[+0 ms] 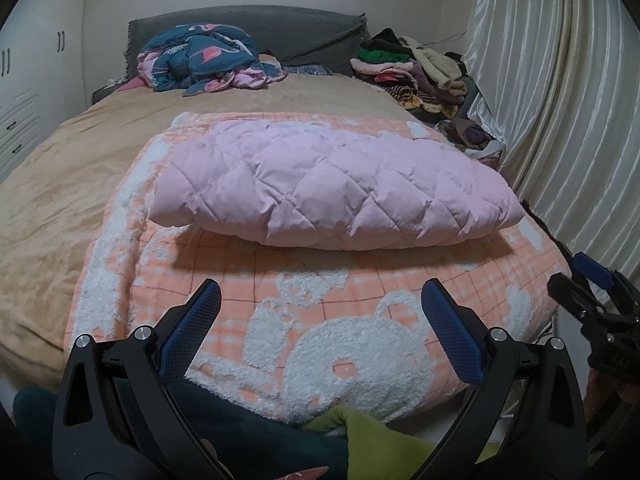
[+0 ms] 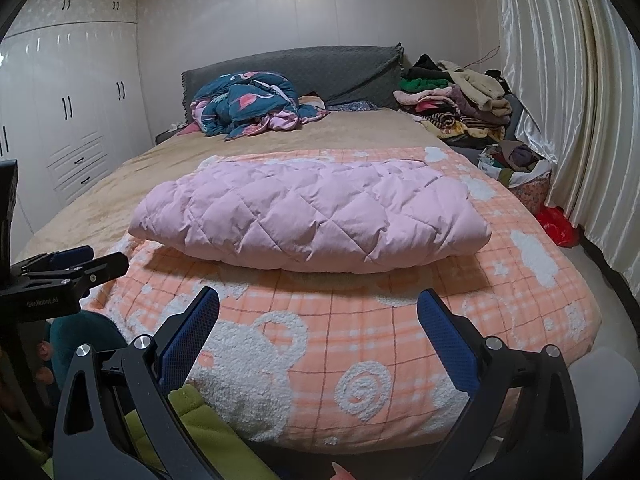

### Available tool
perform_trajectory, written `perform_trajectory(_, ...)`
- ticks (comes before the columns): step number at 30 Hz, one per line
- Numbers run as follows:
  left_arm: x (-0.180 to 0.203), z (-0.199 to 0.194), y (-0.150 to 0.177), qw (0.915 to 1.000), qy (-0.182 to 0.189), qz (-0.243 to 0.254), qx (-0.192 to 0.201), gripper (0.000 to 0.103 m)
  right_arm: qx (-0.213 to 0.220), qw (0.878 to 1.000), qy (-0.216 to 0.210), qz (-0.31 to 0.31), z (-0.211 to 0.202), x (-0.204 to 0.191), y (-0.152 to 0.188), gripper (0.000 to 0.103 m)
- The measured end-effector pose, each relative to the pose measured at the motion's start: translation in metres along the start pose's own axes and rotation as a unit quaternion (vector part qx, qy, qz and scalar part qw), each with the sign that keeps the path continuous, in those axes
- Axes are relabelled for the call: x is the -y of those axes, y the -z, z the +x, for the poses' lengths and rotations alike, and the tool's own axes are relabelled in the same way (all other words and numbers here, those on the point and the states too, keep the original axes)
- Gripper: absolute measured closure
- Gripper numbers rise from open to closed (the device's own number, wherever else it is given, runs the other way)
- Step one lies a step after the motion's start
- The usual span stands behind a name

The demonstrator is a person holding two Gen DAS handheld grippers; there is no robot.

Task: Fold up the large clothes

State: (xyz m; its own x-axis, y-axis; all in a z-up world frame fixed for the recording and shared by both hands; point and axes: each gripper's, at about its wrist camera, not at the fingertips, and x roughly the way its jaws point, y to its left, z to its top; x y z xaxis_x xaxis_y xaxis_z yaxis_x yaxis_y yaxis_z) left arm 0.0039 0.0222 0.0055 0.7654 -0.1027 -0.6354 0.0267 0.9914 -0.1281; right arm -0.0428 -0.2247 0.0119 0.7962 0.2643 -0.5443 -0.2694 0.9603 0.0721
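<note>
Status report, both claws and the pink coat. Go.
Left claw open, empty, short of the bed. Right claw open, empty. Pink coat lies folded on the orange blanket, untouched. Nothing in the way.

Pink quilted garment (image 1: 328,184), folded into a puffy bundle; flat atop orange blanket (image 1: 360,292)

Each handheld gripper is black plastic with two angled arms, silver round screws at the joints, and fingers (image 1: 452,332) faced with blue textured pads. The left gripper (image 1: 320,330) and right gripper (image 2: 318,334) look alike. White lettering marks one body. The person wears dark teal and lime-green fleece clothing (image 2: 216,440).
</note>
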Motion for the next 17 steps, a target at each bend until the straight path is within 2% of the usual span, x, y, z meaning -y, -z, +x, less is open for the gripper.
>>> perform_trajectory(11, -0.005, 0.008, -0.001, 0.9997, -0.022, -0.005, -0.009, 0.009, 0.005, 0.999, 0.024, 0.031, 0.001, 0.024, 0.001, 0.004)
perform_trajectory(15, -0.017, 0.017, -0.002, 0.9992, -0.025, -0.024, -0.021, 0.009, 0.009, 0.997, 0.052, 0.06, -0.001, 0.051, 0.004, 0.004)
perform_trajectory(17, -0.027, 0.022, -0.005, 0.9985, -0.039, -0.033, -0.022, 0.009, 0.008, 0.992, 0.084, 0.089, 0.0, 0.082, 0.009, 0.004)
